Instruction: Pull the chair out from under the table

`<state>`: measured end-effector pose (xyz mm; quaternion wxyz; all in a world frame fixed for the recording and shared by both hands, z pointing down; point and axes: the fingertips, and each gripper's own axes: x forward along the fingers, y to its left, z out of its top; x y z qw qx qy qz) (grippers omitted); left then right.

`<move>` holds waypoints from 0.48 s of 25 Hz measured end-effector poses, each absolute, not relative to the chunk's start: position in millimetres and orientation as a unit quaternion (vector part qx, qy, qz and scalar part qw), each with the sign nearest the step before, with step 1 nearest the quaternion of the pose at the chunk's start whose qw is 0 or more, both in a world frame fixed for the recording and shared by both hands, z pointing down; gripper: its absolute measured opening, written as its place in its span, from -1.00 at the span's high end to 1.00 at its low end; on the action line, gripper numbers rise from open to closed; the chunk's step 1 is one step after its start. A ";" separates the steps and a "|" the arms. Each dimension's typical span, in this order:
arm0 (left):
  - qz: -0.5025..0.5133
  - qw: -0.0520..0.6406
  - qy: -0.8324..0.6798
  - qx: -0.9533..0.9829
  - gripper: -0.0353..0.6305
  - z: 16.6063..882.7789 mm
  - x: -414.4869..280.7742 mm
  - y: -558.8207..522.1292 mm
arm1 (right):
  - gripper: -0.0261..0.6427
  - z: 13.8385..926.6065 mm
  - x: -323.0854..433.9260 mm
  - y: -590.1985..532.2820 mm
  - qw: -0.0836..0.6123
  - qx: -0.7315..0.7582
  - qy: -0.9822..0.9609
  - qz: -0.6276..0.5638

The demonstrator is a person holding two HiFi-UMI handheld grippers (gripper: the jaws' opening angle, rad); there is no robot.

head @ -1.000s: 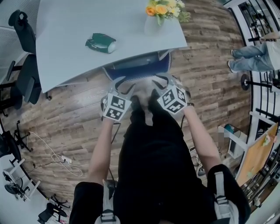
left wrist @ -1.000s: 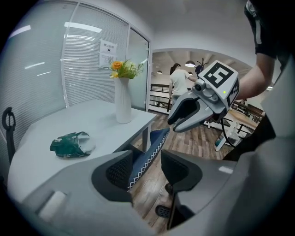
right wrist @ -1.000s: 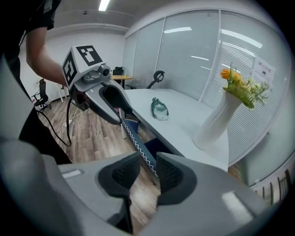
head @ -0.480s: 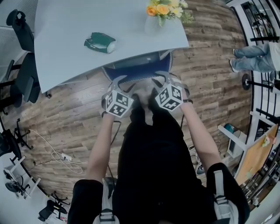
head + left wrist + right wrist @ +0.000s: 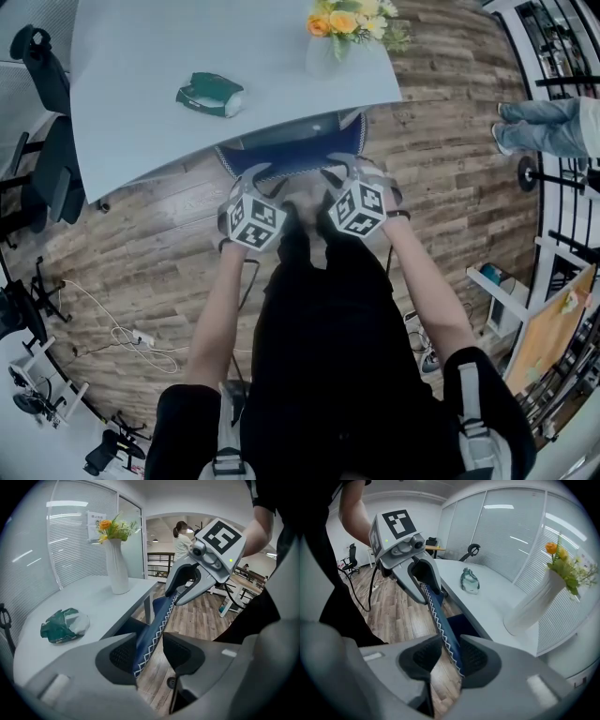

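Chair [image 5: 292, 150] under the near edge of the tabletop [image 5: 150, 47].
Vase [image 5: 323, 52] on its right corner; crumpled bag [image 5: 208, 94] near its middle.

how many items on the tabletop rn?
2. A green crumpled packet lies toward the left of the table; a white vase of flowers stands near its right corner. The far edge is out of frame, so more could be hidden.

The table [image 5: 141, 56] bears a vase [image 5: 322, 54] and green packet [image 5: 208, 94].
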<state>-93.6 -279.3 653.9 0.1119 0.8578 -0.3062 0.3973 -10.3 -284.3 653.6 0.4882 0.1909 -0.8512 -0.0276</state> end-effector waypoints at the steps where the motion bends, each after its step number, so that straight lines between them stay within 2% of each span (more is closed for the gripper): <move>1: 0.398 0.111 -0.307 0.857 0.34 654.1 -94.0 -279.9 | 0.59 654.1 -10.4 -284.3 0.489 0.189 -0.851 -0.029; 12: 0.415 0.095 -0.310 0.850 0.38 656.7 -92.9 -281.7 | 0.58 660.9 -11.4 -285.8 0.508 0.167 -0.843 -0.062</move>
